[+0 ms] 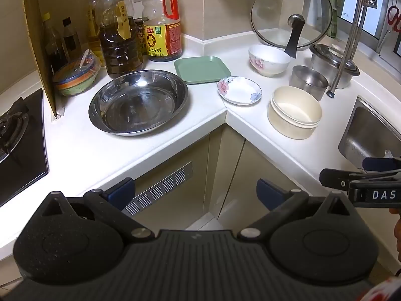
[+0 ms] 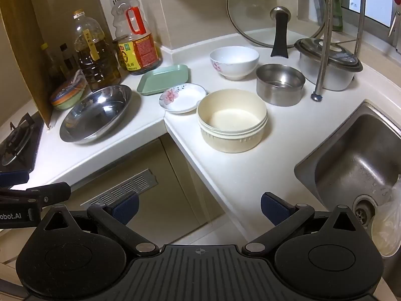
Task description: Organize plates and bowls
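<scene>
On the white corner counter (image 1: pixel 82 150) lie a wide steel basin (image 1: pixel 138 101) (image 2: pixel 96 113), a green square plate (image 1: pixel 202 69) (image 2: pixel 163 79), a small flowered saucer (image 1: pixel 239 90) (image 2: pixel 183 97), a white flowered bowl (image 1: pixel 268 59) (image 2: pixel 234 62), a cream bowl (image 1: pixel 294 111) (image 2: pixel 232 120) and a small steel bowl (image 1: pixel 309 81) (image 2: pixel 280 84). My left gripper (image 1: pixel 195 193) hangs open in front of the counter edge, holding nothing. My right gripper (image 2: pixel 199 209) is open too, back from the cream bowl, empty.
Oil and sauce bottles (image 1: pixel 120 35) stand at the back left beside a cardboard panel (image 1: pixel 37 40) and a wrapped colourful bowl (image 1: pixel 75 75). A glass lid (image 1: pixel 290 12) leans in the corner. A lidded steel pot (image 2: pixel 328 62), a rack leg (image 2: pixel 322 50), a sink (image 2: pixel 356 160) and a stove (image 1: pixel 17 138) flank the dishes.
</scene>
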